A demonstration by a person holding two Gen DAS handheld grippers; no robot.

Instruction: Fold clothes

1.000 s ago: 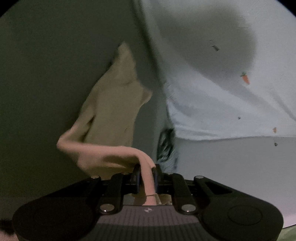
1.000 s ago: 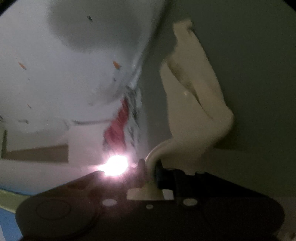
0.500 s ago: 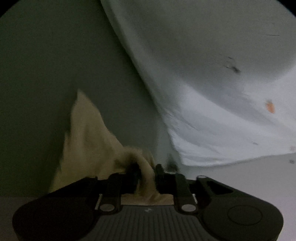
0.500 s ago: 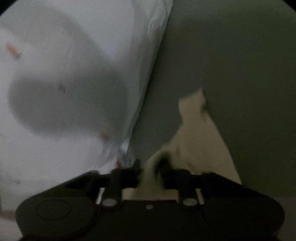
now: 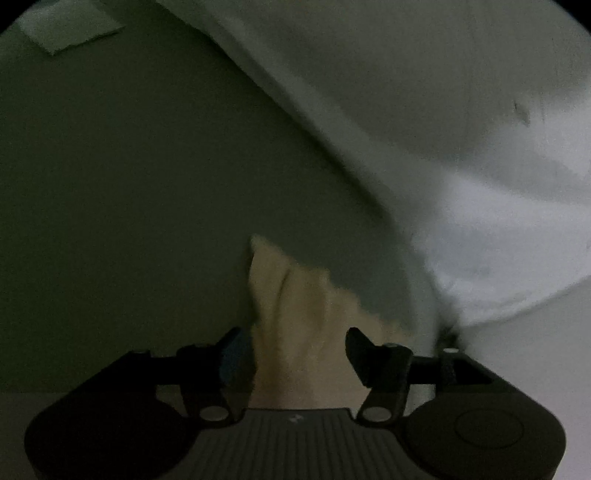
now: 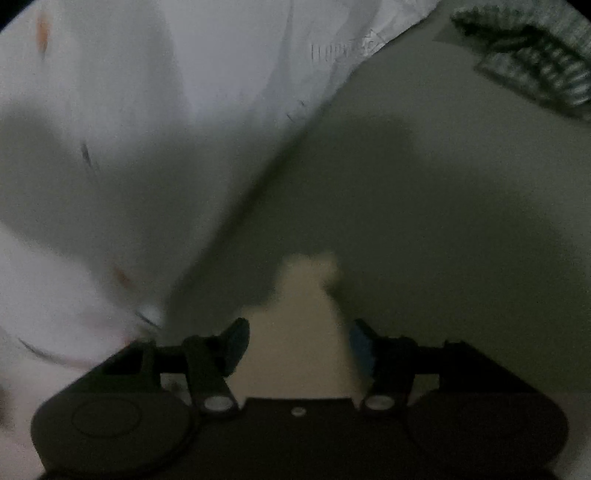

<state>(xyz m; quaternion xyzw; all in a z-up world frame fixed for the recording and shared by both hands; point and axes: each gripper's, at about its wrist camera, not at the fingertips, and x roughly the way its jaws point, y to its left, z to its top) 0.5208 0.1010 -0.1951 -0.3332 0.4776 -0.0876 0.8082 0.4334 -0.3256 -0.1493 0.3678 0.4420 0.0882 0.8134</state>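
Observation:
A small cream garment (image 5: 295,317) lies on the dark green surface (image 5: 129,192), right in front of both grippers. My left gripper (image 5: 295,341) is open, its fingers spread to either side of the cloth. In the right wrist view the same cream garment (image 6: 303,325) sits between the spread fingers of my right gripper (image 6: 299,336), which is open too. Neither gripper holds the cloth. The scene is dim and blurred.
A large white printed cloth (image 5: 424,110) lies beside the garment, to the right in the left wrist view and to the left in the right wrist view (image 6: 129,129). A grey patterned garment (image 6: 535,62) lies at the far right. A pale patch (image 5: 66,26) shows far left.
Both grippers were shut on the cream garment and held it up. They lowered it to the surface and have opened, letting it go.

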